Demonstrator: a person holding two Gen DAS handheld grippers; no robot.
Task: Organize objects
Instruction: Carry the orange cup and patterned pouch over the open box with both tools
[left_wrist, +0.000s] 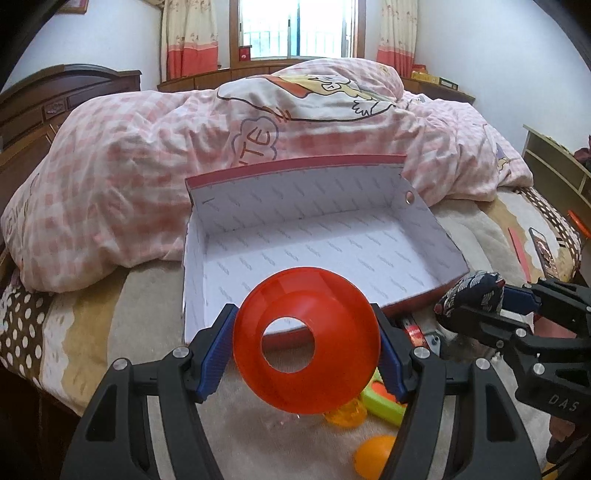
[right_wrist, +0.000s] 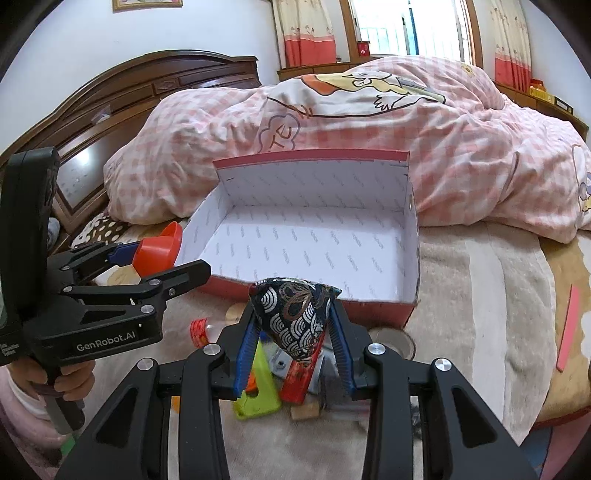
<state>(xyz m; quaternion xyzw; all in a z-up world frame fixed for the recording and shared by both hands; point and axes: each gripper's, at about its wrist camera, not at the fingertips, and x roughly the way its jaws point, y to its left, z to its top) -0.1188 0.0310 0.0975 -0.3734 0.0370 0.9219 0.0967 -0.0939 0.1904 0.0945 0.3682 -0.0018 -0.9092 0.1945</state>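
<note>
Funnel (left_wrist: 306, 343), orange, clamped across its wide rim by left gripper (left_wrist: 306, 349); fingers closed on it, spout pointing fwd. Box (left_wrist: 436, 236) lies straight ahead, just beyond fingertips, open, nothing inside. Right gripper (right_wrist: 293, 328) pinches patterned cloth pouch (right_wrist: 293, 315), box likewise dead ahead. Both about equally near; each prob. needs short fwd carry over near wall. Loose toys below fingers.
</note>
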